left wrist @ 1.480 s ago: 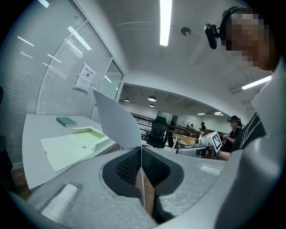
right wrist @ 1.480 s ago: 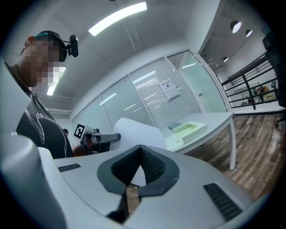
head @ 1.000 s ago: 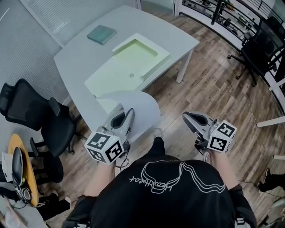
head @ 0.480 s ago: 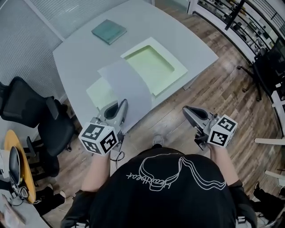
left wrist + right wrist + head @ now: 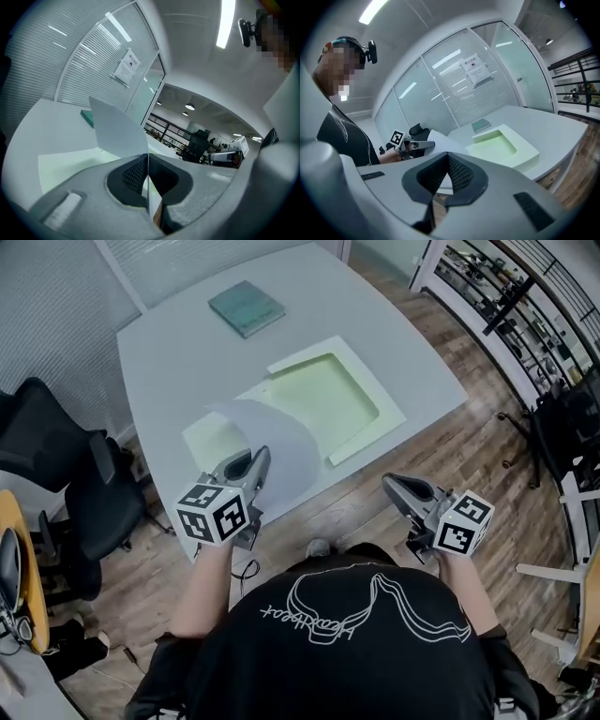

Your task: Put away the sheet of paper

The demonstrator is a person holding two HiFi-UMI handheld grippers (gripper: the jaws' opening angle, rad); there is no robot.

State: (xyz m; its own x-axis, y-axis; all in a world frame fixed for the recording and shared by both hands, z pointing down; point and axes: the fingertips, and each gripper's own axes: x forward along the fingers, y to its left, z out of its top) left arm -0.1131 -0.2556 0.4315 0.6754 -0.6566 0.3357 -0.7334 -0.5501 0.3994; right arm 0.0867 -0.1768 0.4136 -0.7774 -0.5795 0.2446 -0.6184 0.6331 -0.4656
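Sheet of paper (image 5: 286,444), plain white and curled, sits clamped in the left hand-held gripper (image 5: 260,457).

The left gripper (image 5: 253,463) now holds the sheet of paper (image 5: 272,439) above the counter (image 5: 178,352), beside the pale green tray (image 5: 388,414).

Grey rounded table (image 5: 169,343) ahead; teal flat square pad (image 5: 246,307) on its far side. Pale green shallow tray (image 5: 375,413) mid-table, toward right edge; flat pale green board (image 5: 208,439) just left of it. White sheet of paper (image 5: 277,442) arches over board at near edge, pinched in left gripper (image 5: 257,459). Right gripper (image 5: 394,487) off table, over wood plank floor (image 5: 459,456). Black office chair (image 5: 56,465) left of table
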